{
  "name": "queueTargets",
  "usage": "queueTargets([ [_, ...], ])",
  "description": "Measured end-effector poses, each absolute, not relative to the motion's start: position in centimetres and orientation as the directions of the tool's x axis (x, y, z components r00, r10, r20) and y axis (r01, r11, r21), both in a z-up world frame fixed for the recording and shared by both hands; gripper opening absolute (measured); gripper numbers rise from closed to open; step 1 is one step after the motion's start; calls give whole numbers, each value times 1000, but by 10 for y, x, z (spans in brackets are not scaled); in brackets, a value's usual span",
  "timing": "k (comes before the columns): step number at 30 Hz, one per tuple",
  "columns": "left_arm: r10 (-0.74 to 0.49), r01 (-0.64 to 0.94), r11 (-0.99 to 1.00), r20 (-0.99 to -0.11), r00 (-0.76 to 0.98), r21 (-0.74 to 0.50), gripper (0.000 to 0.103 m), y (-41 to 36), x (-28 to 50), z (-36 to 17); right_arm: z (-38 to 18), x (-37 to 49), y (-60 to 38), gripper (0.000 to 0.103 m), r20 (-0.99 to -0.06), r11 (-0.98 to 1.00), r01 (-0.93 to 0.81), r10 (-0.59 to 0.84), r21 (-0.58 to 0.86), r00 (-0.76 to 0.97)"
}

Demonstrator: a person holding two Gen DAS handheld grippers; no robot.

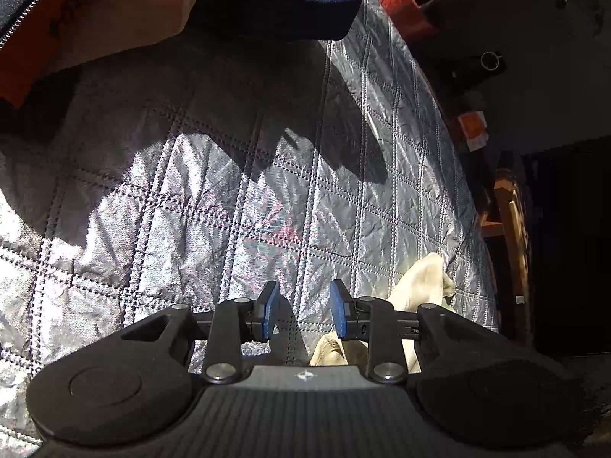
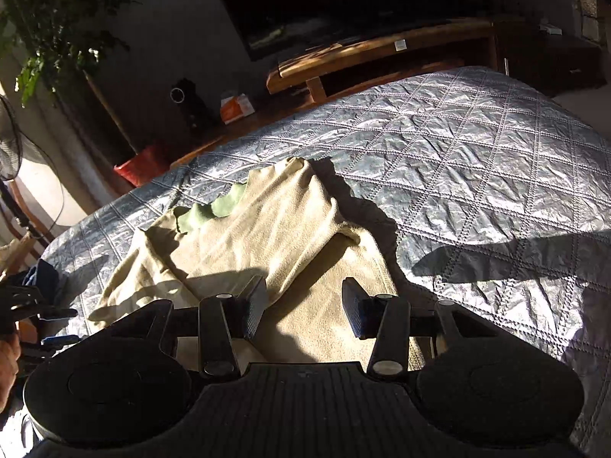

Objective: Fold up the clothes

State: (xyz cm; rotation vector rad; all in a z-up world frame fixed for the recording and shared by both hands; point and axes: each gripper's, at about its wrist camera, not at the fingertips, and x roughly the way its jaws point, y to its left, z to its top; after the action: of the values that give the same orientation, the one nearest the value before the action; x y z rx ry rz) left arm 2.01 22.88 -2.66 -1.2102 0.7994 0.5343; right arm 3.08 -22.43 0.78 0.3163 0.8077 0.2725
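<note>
A beige garment (image 2: 267,229) with a green scalloped lining (image 2: 214,210) lies partly folded on the silver quilted bedspread (image 2: 477,152). My right gripper (image 2: 304,294) hovers open just over its near part, with nothing pinched between the pads. In the left wrist view my left gripper (image 1: 304,297) is open over the bare quilt (image 1: 191,191), its blue pads apart and empty. An edge of the beige garment (image 1: 420,278) shows beside and under its right finger. Other clothes lie at the far side: a dark blue piece (image 1: 305,0) and a beige and orange one (image 1: 114,11).
Beyond the bed stand a wooden TV bench (image 2: 382,49), a black speaker (image 2: 187,103), an orange box (image 2: 236,108) and a red pot (image 2: 141,164) with a plant. A fan (image 2: 7,145) and a hand (image 2: 7,355) are at the left edge.
</note>
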Motion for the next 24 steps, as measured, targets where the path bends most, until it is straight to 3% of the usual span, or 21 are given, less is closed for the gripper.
queueTargets([
  [5,-135,-690,424,-794,593,-587,40,216,2,-13,-14,4,-234,52,-693,908,-91,374,410,616],
  [8,-161,-662,507,-815,557,-552,43,206,-5,-12,-9,-2,-224,57,-698,926,-175,367,333,615],
  [11,-155,-660,526,-824,545,-536,41,208,-9,-14,-8,-8,-209,50,-718,926,-260,376,273,586],
  [13,-152,-665,522,-825,544,-534,41,211,-11,-15,-7,-10,-198,3,-729,924,-316,367,215,578],
  [14,-151,-667,519,-826,543,-534,41,212,-12,-14,-5,-11,-195,1,-726,926,-325,356,191,588],
  [19,-152,-656,545,-831,535,-522,42,209,-14,-11,14,-11,-197,1,-637,940,-309,329,147,697],
  [21,-150,-656,550,-834,531,-517,42,210,-15,-10,5,-9,-194,2,-685,946,-310,290,99,668],
  [23,-139,-655,559,-836,530,-509,44,211,-16,-8,-4,-7,-191,7,-732,950,-310,233,32,641],
  [24,-129,-655,565,-837,531,-503,47,212,-18,-7,-2,-10,-190,20,-717,954,-299,200,-12,668],
])
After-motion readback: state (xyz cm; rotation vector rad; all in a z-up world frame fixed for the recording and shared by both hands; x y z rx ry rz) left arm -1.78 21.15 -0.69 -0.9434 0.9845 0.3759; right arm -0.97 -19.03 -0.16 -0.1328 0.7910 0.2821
